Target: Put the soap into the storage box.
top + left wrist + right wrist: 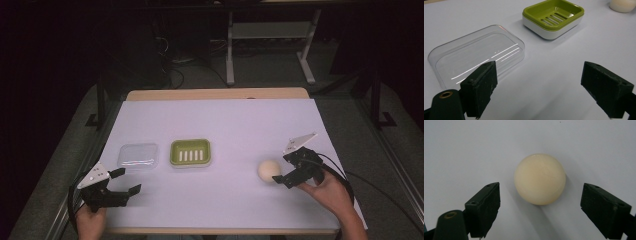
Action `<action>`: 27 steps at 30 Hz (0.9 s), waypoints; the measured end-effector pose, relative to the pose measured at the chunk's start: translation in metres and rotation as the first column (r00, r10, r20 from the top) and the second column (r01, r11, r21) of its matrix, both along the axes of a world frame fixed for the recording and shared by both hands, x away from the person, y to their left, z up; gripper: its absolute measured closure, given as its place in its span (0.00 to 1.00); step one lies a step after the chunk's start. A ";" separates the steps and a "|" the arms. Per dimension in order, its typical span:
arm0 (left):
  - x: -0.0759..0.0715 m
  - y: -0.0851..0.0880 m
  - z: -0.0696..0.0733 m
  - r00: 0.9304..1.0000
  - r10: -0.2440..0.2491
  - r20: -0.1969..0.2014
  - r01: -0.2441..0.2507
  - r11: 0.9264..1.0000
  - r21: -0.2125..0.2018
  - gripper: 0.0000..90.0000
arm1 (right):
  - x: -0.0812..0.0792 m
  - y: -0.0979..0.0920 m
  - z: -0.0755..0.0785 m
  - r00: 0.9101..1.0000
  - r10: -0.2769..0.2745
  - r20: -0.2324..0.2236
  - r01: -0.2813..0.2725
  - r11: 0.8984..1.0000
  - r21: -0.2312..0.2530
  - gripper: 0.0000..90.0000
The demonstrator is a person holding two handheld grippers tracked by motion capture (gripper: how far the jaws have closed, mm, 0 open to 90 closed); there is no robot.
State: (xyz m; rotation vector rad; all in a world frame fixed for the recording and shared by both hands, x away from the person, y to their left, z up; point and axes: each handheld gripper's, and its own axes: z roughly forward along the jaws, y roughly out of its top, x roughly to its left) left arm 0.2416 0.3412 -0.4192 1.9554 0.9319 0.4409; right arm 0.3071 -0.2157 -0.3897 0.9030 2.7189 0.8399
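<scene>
**High view: both grippers open, soap ball waits at the right**

Nearest to me, my left gripper (pixel 120 181) hangs over the bare white table (pixel 225 120), jaws wide apart and empty. My right gripper (pixel 288 169) is also spread, and it faces the cream soap ball (pixel 270 170) just beside it without touching; I judge it is lined up for a grasp. The ball is round, matte and smooth, so it may roll. Farther on lies the clear lid (pixel 138 155), thin glossy plastic with rounded corners. Beside it sits the green soap dish (pixel 190 152), slotted inside, on a white base, probably ready to receive the ball.
</scene>
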 end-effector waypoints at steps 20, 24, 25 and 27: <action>0.002 0.000 -0.001 1.000 0.002 -0.007 -0.002 1.000 0.002 0.14 | 0.028 0.019 -0.008 0.995 0.041 -0.087 -0.048 0.996 -0.072 0.17; 0.002 0.000 -0.001 1.000 0.004 -0.007 -0.004 1.000 0.002 0.14 | 0.030 0.023 -0.010 0.994 0.056 -0.089 -0.063 0.994 -0.088 0.17; 0.002 0.000 0.000 1.000 0.003 -0.005 -0.003 1.000 0.003 0.14 | 0.031 0.025 -0.011 0.994 0.056 -0.097 -0.065 0.993 -0.094 0.17; 0.002 0.001 0.000 1.000 0.005 -0.006 -0.005 1.000 0.003 0.14 | 0.032 0.027 -0.013 0.993 0.060 -0.100 -0.070 0.992 -0.104 0.18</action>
